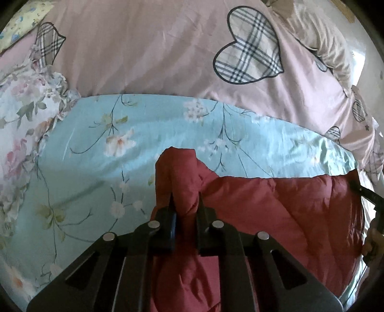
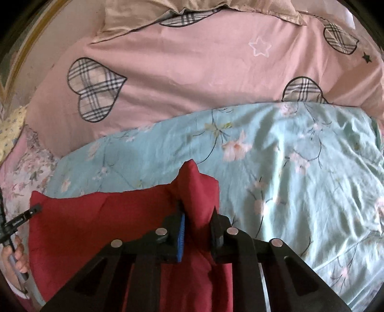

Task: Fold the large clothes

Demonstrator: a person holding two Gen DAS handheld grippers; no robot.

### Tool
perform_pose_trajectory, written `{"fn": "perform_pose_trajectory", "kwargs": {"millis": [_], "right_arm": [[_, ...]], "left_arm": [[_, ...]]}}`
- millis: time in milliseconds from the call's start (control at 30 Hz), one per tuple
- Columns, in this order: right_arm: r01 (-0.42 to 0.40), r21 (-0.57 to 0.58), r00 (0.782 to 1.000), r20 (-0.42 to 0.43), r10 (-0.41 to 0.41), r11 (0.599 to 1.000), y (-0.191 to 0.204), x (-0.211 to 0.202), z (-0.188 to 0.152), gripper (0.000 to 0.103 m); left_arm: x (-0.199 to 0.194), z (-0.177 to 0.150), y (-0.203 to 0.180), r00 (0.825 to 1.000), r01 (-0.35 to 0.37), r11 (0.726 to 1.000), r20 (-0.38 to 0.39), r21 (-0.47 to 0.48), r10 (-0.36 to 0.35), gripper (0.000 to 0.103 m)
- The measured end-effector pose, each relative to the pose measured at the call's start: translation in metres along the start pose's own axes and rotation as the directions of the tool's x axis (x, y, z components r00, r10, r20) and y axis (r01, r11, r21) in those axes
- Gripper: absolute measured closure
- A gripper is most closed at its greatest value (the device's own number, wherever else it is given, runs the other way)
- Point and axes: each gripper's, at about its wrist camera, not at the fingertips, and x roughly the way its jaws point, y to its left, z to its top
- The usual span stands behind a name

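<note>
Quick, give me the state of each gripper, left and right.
Left gripper: closed on a bunched corner of the red garment.
Right gripper: closed on the garment's other corner.

Garment (image 1: 276, 216): plain dark red.
Sheet (image 1: 96, 168): light blue, white-pink blossoms on thin dark stems.
Duvet (image 1: 156, 52): dusty pink, plaid hearts outlined black.
Tongs (image 2: 196, 228): black, blue pad.

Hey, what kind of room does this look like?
Most likely a bedroom, on a bed: a pink duvet with plaid hearts, a light blue floral sheet spread over it, and what looks like a beige pillow at the far end.
</note>
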Motion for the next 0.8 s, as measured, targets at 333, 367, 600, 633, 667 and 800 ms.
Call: {"fn": "perform_pose_trajectory", "kwargs": {"millis": [333, 367, 600, 633, 667, 800], "right_arm": [[0.047, 0.054, 0.993, -0.109, -0.041, 0.997, -0.018, 0.059, -0.015, 0.089], [0.051, 0.053, 0.993, -0.111, -0.044, 0.997, -0.018, 0.061, -0.015, 0.089], [0.06, 0.067, 0.991, -0.121, -0.052, 0.996, -0.021, 0.072, -0.02, 0.089], [0.061, 0.067, 0.991, -0.121, -0.052, 0.996, -0.021, 0.072, -0.021, 0.088], [0.06, 0.068, 0.991, -0.12, -0.052, 0.996, -0.021, 0.072, -0.022, 0.088], [0.063, 0.067, 0.991, -0.126, -0.054, 0.996, -0.022, 0.072, -0.02, 0.088]], "left_arm": [[0.067, -0.007, 0.01, 0.991, -0.014, 0.998, -0.13, -0.055, 0.007, 0.093], [0.07, -0.008, 0.01, 0.991, -0.015, 0.998, -0.132, -0.053, 0.007, 0.093], [0.083, -0.012, 0.006, 0.989, -0.024, 0.999, -0.146, -0.037, 0.018, 0.093], [0.084, -0.013, 0.005, 0.989, -0.024, 0.999, -0.149, -0.035, 0.019, 0.093], [0.085, -0.014, 0.005, 0.988, -0.025, 0.999, -0.151, -0.034, 0.02, 0.092], [0.081, -0.013, 0.007, 0.988, -0.024, 0.999, -0.151, -0.043, 0.017, 0.089]]}}
